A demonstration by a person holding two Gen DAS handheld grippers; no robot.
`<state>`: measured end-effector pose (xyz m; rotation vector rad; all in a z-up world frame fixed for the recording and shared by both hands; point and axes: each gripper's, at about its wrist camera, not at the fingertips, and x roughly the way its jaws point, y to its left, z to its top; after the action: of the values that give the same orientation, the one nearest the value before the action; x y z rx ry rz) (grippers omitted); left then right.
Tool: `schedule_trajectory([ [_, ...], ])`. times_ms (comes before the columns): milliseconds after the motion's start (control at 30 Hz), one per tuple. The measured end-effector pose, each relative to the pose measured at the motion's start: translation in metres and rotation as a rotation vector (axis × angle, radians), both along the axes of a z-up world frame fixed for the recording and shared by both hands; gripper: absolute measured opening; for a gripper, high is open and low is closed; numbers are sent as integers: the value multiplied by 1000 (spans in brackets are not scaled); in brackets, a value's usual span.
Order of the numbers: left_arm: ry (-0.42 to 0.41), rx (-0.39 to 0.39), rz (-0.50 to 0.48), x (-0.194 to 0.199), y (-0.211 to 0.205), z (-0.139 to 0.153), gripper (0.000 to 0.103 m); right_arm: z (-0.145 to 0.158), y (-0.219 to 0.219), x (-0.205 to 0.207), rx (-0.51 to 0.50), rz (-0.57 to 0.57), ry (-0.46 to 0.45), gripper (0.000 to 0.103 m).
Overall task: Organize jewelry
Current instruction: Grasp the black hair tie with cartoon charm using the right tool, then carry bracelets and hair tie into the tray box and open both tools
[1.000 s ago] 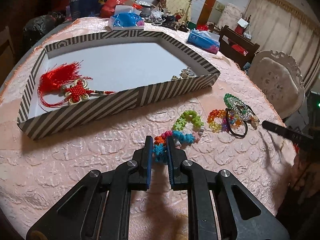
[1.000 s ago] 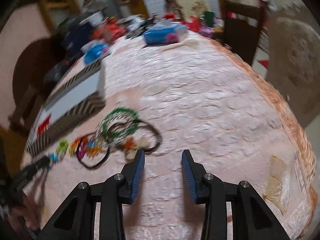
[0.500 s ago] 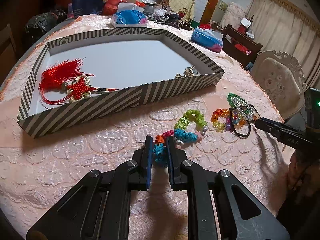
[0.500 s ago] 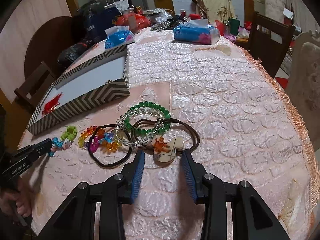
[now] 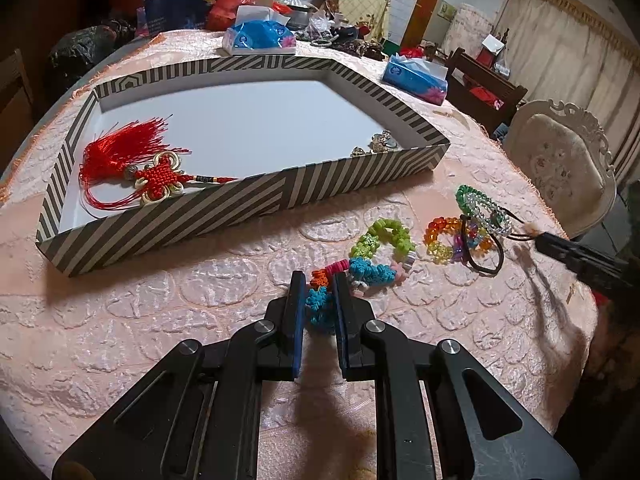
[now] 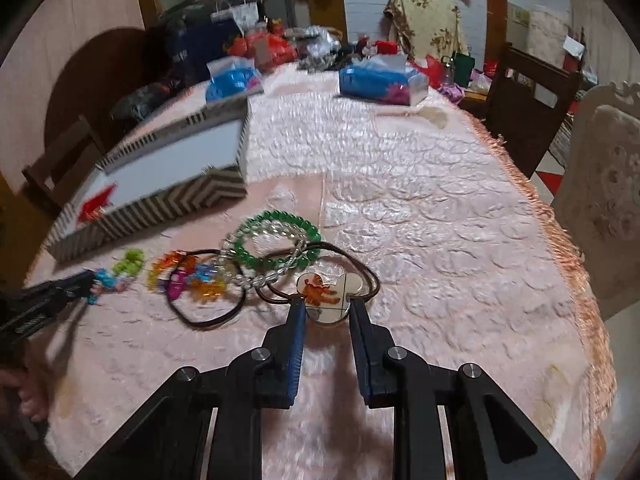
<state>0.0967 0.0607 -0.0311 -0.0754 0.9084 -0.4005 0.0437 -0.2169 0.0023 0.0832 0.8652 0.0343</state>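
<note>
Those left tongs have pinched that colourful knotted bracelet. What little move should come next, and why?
Probably lift it slightly and carry it toward the striped box. The left tongs are shut on the knotted bracelet, which lies on the tablecloth outside the box, where a red tassel already sits.

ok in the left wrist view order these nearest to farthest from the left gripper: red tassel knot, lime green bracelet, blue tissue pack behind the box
1. lime green bracelet, just ahead, right of the left gripper.
2. red tassel knot, left end of the striped box.
3. blue tissue pack, behind the box.
</note>
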Motion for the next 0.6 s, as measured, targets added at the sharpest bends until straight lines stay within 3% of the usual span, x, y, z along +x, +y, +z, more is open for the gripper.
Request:
schedule_trajectory([
  [333,-19,-9,8,-2,4,2,12,36,-5,-26,14,-41,-109,21],
  [467,-56,-29,-13,-12,3,21,12,51,-10,-31,30,-49,-157,21],
  [600,-121,-78,-38,-23,4,55,12,51,-9,-30,33,-38,-143,21],
])
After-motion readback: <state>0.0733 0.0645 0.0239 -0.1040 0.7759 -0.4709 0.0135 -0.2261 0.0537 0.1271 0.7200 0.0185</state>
